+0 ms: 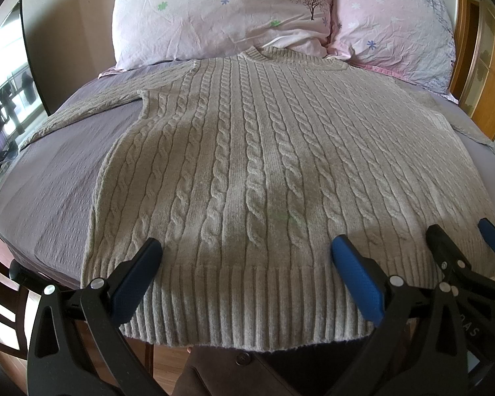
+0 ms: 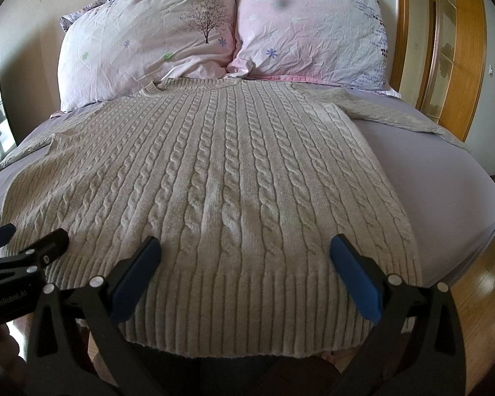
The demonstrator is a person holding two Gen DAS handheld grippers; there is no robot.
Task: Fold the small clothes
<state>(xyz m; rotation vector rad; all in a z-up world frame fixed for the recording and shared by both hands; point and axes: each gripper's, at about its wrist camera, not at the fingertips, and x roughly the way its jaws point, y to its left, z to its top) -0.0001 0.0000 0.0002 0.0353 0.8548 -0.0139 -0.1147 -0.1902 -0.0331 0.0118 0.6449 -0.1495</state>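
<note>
A beige cable-knit sweater (image 1: 247, 151) lies flat and spread on the bed, collar toward the pillows, ribbed hem hanging over the near edge; it also shows in the right wrist view (image 2: 221, 178). Its sleeves stretch out to both sides. My left gripper (image 1: 247, 257) is open, its blue-padded fingers apart above the hem's left part. My right gripper (image 2: 244, 257) is open above the hem's right part. The right gripper also shows at the right edge of the left wrist view (image 1: 458, 237). The left gripper shows at the left edge of the right wrist view (image 2: 29, 234).
The bed has a purple-grey sheet (image 1: 66, 171) and two pink flowered pillows (image 1: 221, 13) (image 2: 310, 29) at the head. A dark screen (image 1: 6, 79) stands at the left. A wooden door frame (image 2: 465, 49) and wood floor (image 2: 478, 283) are at the right.
</note>
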